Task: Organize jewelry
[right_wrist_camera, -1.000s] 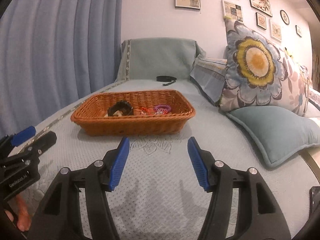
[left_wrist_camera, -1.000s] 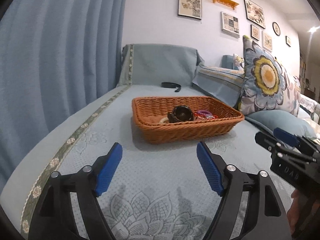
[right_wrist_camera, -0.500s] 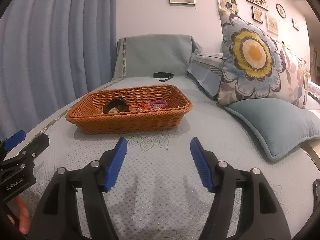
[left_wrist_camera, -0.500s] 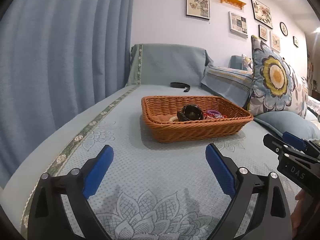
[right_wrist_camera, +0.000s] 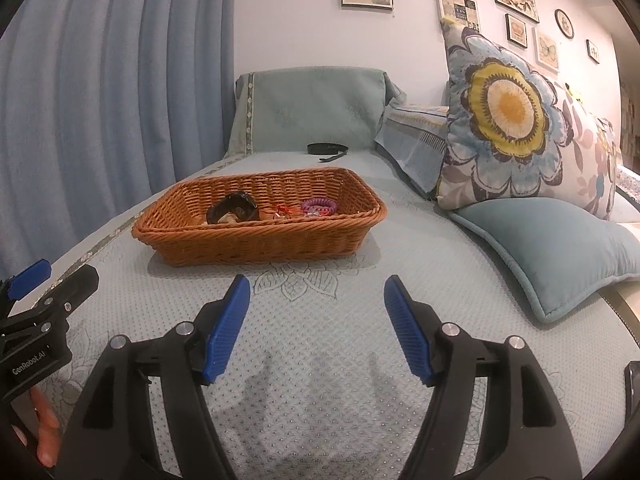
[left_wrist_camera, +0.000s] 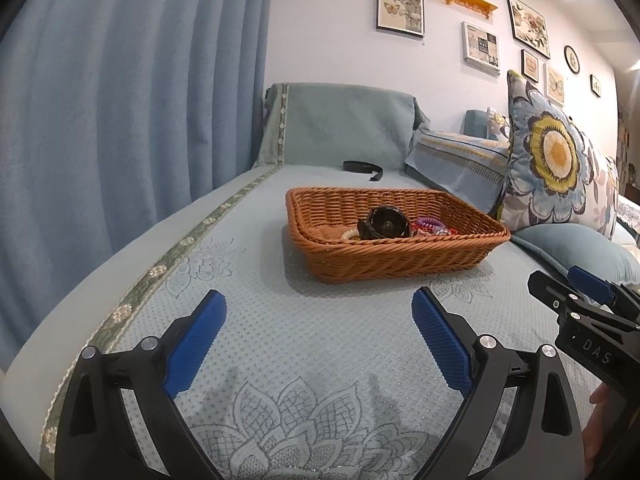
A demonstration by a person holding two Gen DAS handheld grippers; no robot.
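Jewelry pieces lay in the brown rectangular wicker basket on the pale blue quilted sofa seat; the left tongs and right tongs gaped empty.

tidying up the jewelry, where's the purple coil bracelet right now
The purple coil bracelet lies inside the wicker basket on the sofa, toward its right end in both views, right of the black watch.

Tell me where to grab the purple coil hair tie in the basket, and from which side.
Pinch the purple coil hair tie across its near arc, coming down from above: it lies flat in the wicker basket, whose walls block a level approach.
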